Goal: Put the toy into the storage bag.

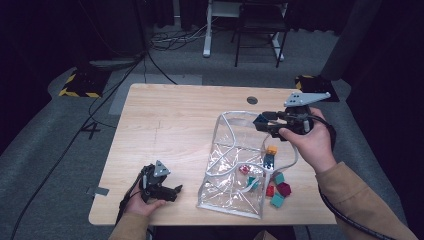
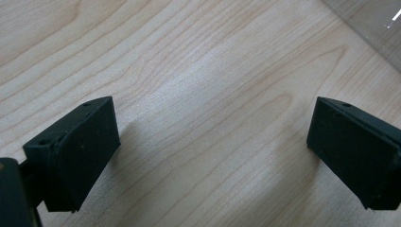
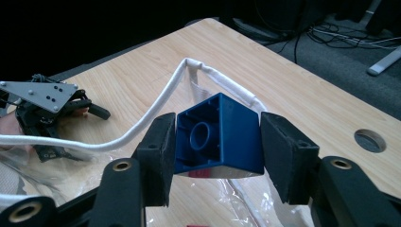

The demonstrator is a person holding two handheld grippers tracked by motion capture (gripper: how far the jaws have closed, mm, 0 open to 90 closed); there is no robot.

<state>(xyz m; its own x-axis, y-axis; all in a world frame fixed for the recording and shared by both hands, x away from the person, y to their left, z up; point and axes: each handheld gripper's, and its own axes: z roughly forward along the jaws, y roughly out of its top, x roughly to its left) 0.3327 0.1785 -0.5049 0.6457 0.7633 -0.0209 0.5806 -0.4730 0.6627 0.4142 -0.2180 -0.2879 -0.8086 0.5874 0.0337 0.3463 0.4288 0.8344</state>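
Note:
A clear plastic pouch with white piping lies on the wooden table, its mouth standing open at the far end. My right gripper hangs above that open mouth, shut on a dark blue brick held between both pads with its hollow underside facing the camera. The pouch's white rim curves just beyond the brick. Several small bricks, teal, red and maroon, lie at the pouch's right side, and a few show through it. My left gripper rests open on the table near the front left, its pads wide apart over bare wood.
A round cable hole sits in the table near the far edge. Beyond the table stand a desk frame and chair legs, with cables on the grey floor. The table's left half is bare wood.

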